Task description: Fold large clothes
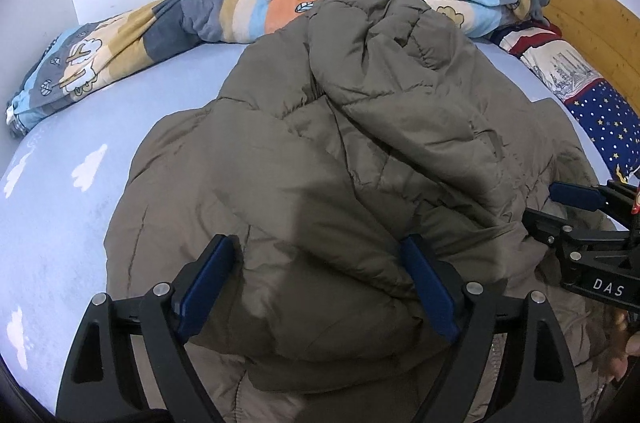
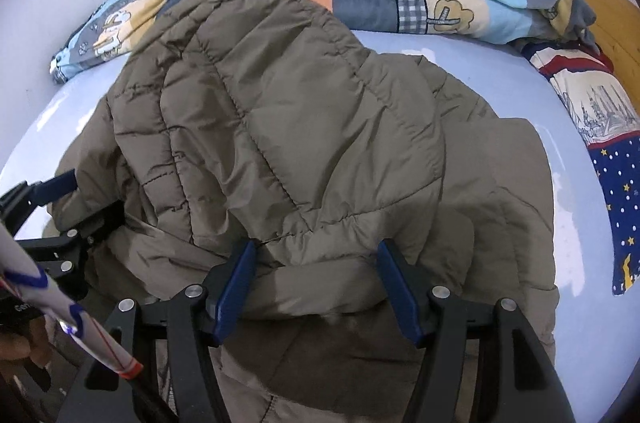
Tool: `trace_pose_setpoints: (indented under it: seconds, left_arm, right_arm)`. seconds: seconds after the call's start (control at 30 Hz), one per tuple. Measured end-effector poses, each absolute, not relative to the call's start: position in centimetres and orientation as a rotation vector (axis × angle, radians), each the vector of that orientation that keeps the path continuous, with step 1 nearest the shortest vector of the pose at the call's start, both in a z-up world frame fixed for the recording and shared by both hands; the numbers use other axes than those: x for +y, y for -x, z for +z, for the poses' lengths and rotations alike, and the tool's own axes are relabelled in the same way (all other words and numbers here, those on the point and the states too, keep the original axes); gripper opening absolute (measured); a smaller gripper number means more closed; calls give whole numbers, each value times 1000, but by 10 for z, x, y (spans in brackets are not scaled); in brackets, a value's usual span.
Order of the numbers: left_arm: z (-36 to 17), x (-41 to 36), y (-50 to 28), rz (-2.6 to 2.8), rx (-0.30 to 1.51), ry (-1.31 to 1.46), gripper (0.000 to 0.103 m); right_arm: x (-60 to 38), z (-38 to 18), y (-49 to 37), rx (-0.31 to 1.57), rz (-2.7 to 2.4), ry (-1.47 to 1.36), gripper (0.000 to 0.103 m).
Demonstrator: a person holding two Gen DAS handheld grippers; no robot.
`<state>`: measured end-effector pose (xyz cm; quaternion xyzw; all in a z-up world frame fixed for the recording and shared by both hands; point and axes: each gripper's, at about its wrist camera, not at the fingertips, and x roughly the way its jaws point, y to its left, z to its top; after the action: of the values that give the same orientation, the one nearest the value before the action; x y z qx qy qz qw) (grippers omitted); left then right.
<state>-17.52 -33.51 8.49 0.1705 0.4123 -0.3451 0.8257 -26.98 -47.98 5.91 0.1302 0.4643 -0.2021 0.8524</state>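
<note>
An olive-brown quilted jacket lies in a puffy heap on the pale blue bed sheet, its upper part doubled over toward me. My left gripper stands wide, and the near folded edge of the jacket bulges between its blue pads without being squeezed. My right gripper straddles the same folded edge further right, jaws apart, with fabric filling the gap. Each gripper shows at the edge of the other's view: the right gripper and the left gripper.
A patchwork blanket is bunched along the white wall behind the jacket. A star-patterned pillow lies against the wooden headboard at the right. A white sleeve crosses the lower left of the right wrist view.
</note>
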Motion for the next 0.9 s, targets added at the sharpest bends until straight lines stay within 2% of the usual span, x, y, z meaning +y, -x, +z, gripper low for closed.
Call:
trace_pose_setpoints:
  seconds: [0.27, 0.5, 0.7, 0.9]
  left_arm:
    - [92, -332, 180, -719, 866, -346, 87]
    - [115, -318, 209, -758, 818, -351, 87]
    - [123, -282, 246, -771, 814, -366, 87]
    - [109, -224, 283, -743, 913, -304, 87]
  right_arm:
    - [-477, 63, 270, 975, -434, -255, 69]
    - [-461, 94, 291, 927, -418, -266, 69]
    - [-446, 108, 329, 913, -421, -343, 69]
    - [-419, 103, 392, 901, -417, -464, 69]
